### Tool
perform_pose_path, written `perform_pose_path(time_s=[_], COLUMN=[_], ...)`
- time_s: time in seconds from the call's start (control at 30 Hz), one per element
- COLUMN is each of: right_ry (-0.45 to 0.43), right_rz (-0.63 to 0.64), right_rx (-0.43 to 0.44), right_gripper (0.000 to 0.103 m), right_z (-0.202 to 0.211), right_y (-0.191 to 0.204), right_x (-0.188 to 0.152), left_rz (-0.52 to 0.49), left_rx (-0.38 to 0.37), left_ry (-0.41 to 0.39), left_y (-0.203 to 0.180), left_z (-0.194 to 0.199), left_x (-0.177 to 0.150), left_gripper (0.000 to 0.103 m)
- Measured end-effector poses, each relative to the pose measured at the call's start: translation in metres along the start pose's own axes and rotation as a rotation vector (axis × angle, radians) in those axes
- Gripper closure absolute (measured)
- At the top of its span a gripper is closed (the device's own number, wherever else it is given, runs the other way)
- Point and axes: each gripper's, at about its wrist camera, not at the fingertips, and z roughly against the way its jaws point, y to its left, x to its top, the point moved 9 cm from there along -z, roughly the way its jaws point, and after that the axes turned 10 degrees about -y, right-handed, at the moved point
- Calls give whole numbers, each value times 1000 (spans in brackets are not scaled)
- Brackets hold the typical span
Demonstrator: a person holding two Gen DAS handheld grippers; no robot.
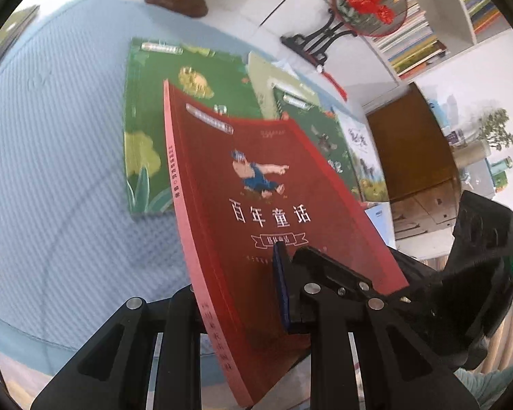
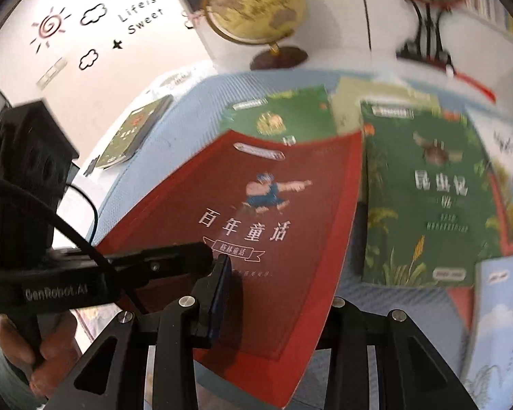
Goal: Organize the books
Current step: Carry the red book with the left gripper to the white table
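Note:
A red book with white Chinese title and a small cartoon figure is held tilted above the blue table. My left gripper is shut on its lower edge, one finger on the cover, the other behind the spine side. In the right wrist view the same red book is clamped by my right gripper, shut on its lower part; the left gripper reaches in from the left. A green book lies flat behind it.
More books lie on the blue tablecloth: a green insect book, a pale blue book and a small dark book at the far left. A globe, a round fan ornament and bookshelves stand behind.

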Motion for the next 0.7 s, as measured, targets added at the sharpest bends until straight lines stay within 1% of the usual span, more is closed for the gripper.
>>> perform_pose_path(time_s=[0.13, 0.27, 0.37, 0.53, 0.57, 0.6, 0.7], right_ry=[-34, -71, -102, -139, -145, -151, -151], right_rz=[53, 81, 113, 148, 158, 169, 187], right_rx=[-14, -3, 4, 52, 63, 79, 109], right_gripper=[68, 68, 68, 68, 68, 68, 68], right_z=[2, 0, -13, -49, -58, -70, -95], right_y=[22, 50, 79, 134, 147, 164, 196], right_x=[18, 39, 60, 100, 108, 118, 134], left_rz=[-8, -9, -10, 5, 13, 20, 48], left_rx=[-16, -25, -14, 24, 39, 52, 92], left_ry=[-15, -63, -101, -179, -202, -218, -263], left_y=[7, 27, 48, 100, 115, 127, 159], left_z=[17, 42, 59, 97, 106, 114, 132], left_x=[18, 47, 70, 112, 123, 130, 146], left_gripper=[85, 85, 85, 85, 85, 85, 85])
